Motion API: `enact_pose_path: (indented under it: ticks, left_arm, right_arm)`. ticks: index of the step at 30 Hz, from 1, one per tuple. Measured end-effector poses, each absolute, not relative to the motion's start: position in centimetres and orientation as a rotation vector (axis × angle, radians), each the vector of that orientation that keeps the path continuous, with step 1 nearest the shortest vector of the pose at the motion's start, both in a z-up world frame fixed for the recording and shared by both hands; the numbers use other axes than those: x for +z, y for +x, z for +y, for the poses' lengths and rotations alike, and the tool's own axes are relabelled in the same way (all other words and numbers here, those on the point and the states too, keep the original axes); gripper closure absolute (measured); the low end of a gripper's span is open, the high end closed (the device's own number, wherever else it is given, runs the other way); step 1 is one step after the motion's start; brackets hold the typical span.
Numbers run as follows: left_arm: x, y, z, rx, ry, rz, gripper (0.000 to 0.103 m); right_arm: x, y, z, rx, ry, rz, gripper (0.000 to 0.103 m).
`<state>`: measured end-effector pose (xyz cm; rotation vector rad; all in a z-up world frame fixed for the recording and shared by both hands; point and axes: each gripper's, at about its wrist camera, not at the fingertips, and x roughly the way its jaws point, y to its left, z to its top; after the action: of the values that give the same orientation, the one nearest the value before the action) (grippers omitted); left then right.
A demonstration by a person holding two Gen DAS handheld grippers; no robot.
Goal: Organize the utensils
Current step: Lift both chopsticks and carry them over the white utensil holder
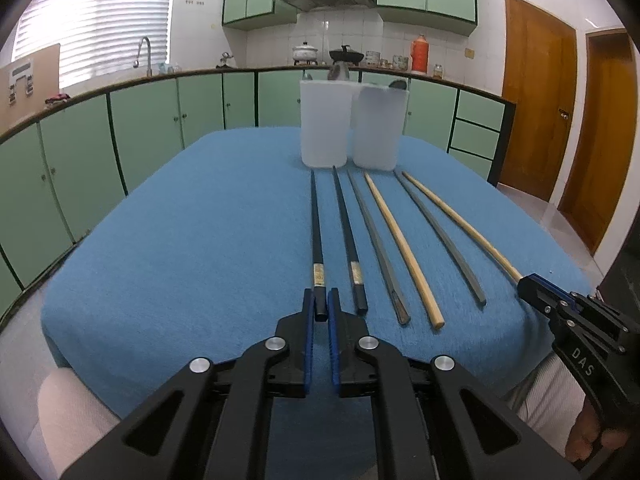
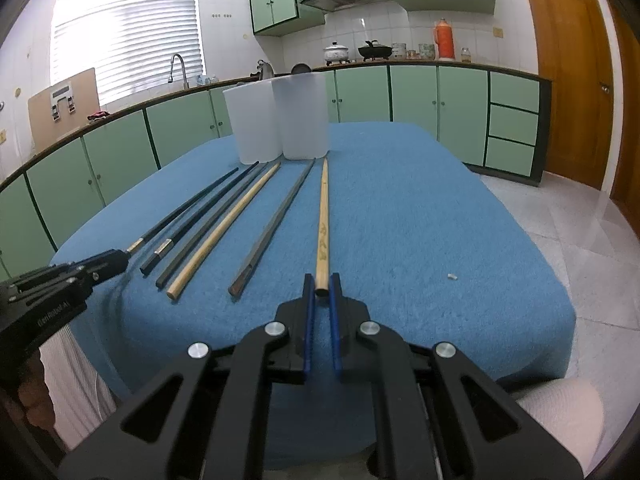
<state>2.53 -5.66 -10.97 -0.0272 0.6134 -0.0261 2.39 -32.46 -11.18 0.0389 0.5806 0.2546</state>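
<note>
Several chopsticks lie side by side on the blue cloth (image 1: 180,240), tips toward two white translucent cups (image 1: 325,124) (image 1: 378,128). My left gripper (image 1: 321,304) is shut on the near end of the leftmost black chopstick (image 1: 316,224). Beside it lie a second black chopstick (image 1: 347,240), two grey ones (image 1: 376,244) (image 1: 440,240) and a wooden one (image 1: 402,244). My right gripper (image 2: 321,286) is shut on the near end of the rightmost wooden chopstick (image 2: 323,216), which still rests on the cloth. Both cups (image 2: 256,122) (image 2: 300,116) stand at the far end.
The cloth-covered table (image 2: 440,220) ends close to both grippers. A small white crumb (image 2: 452,277) lies on the cloth at the right. Green cabinets (image 1: 140,128) and a counter with pots run behind. A person's striped sleeve (image 2: 72,380) shows at the table's near edge.
</note>
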Motion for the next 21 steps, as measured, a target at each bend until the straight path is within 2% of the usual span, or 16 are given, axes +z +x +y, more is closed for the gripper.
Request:
enact_pose_path:
  ticks: [9,21]
  left_arm:
    - [-6.8,1.6,-5.3,-0.025,0.014,0.511,0.097]
    - [1.2,2.6,-4.3,-0.077,0.012,0.348,0.097]
  right_arm:
    - [-6.9,2.2,-33.0,0.261,-0.02,0.513,0.097]
    - [1.5,5.0,-34.5,0.319,-0.031,0.433,0.097]
